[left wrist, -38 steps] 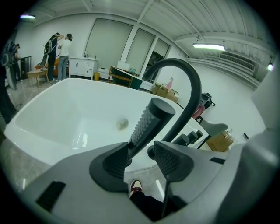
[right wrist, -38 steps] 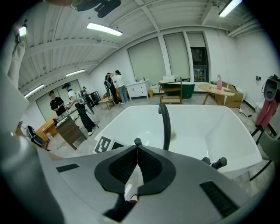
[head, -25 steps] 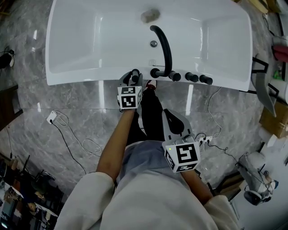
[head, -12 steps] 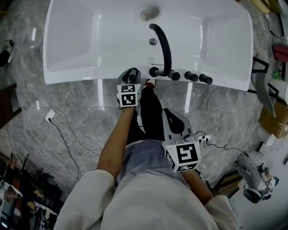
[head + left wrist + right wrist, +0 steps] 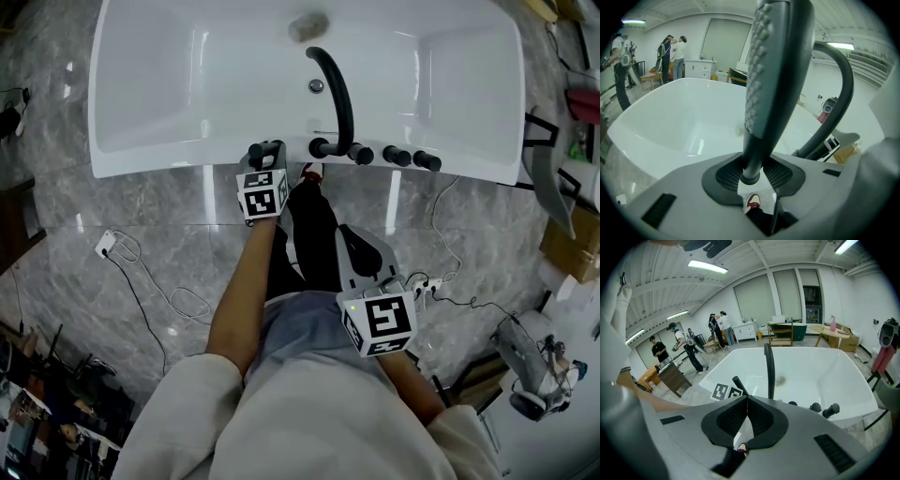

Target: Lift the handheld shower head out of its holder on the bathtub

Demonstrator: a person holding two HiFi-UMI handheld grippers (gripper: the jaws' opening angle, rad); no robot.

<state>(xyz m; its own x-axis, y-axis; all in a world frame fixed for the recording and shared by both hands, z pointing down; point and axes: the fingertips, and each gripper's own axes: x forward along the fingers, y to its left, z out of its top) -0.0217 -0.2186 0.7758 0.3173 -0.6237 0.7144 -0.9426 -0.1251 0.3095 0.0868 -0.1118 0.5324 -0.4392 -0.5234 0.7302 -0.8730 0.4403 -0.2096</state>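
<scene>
Left gripper (image 5: 751,173) at near rim of bathtub (image 5: 187,167), jaws just been closing. Handheld shower head (image 5: 773,84) stands between my pads, which look to touch both sides of its thin handle. Long axis near upright, so I judge pull goes straight up. Holder hidden under my gripper. Arched spout (image 5: 337,94) just right, 3 knobs (image 5: 398,157) beyond. Right gripper (image 5: 745,413) well back, jaws together, empty.

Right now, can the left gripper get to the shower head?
Yes, it looks so. The shower head already stands by its handle between the jaws of the left gripper, which have just been closing on it, and nothing blocks the way.
</scene>
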